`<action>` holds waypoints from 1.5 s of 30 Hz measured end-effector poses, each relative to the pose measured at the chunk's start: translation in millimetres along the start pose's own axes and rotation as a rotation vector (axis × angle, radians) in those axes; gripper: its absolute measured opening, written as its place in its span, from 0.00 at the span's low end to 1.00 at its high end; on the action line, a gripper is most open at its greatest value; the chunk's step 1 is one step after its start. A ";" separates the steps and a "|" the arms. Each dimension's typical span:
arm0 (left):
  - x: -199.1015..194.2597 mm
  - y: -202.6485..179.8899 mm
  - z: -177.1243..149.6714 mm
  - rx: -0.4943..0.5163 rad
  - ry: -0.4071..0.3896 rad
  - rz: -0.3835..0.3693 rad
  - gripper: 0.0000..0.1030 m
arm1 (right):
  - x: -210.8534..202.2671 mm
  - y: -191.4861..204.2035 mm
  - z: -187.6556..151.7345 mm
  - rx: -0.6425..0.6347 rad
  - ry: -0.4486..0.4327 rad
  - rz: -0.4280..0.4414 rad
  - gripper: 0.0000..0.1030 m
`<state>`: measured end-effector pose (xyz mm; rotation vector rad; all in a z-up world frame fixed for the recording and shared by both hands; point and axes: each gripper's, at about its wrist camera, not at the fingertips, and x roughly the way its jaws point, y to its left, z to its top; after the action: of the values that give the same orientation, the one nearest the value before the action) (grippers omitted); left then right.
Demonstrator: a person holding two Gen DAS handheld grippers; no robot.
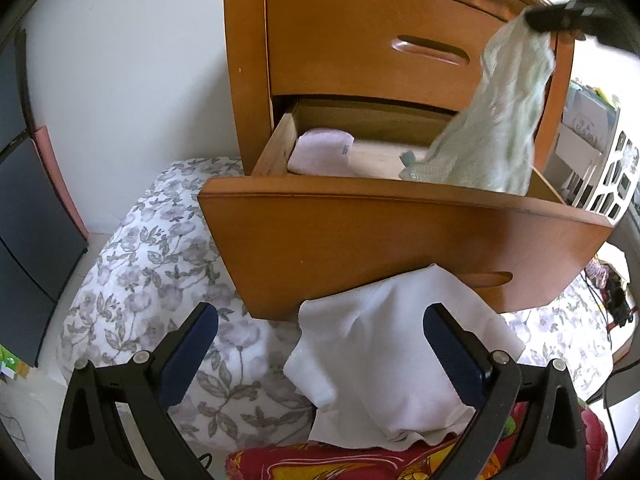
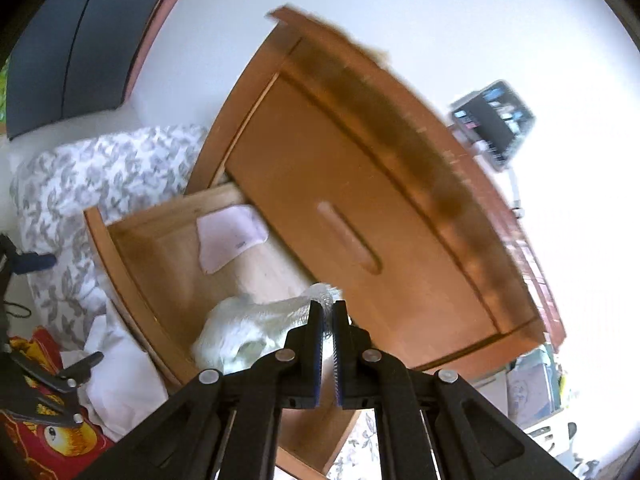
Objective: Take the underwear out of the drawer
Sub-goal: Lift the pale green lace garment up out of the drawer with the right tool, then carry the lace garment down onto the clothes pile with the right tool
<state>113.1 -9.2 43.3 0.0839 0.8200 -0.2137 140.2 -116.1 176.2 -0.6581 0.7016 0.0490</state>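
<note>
Above the open drawer (image 1: 400, 216), the right hand-held gripper (image 2: 328, 312) tilts downward, clamped on pale green underwear (image 1: 500, 120).

- Pale green underwear (image 1: 500, 128) hangs stretched from a pinched top edge, its lower end inside the drawer (image 1: 400, 236)
- Drawer pulled open, wooden, pink folded cloth (image 1: 320, 152) inside

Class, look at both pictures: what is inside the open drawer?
Inside the drawer lies a folded pink cloth. A pale green garment, pinched by the right claw, hangs with its lower end in the drawer. That garment and the drawer front hide part of the drawer floor.
</note>
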 end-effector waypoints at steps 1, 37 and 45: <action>-0.2 -1.2 -0.1 0.006 0.000 0.008 0.99 | -6.0 -3.2 0.0 0.011 -0.011 -0.007 0.05; -15.2 -7.2 -1.8 0.023 -0.068 0.067 0.99 | -178.4 -86.3 -62.2 0.336 -0.200 0.016 0.05; -17.5 -6.3 -2.4 0.019 -0.089 0.076 0.99 | -152.2 -59.6 -81.0 0.371 -0.132 0.127 0.05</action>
<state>98.4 -12.2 54.5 0.1226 0.7248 -0.1528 -9.2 -184.3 255.7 -0.2520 0.6035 0.0767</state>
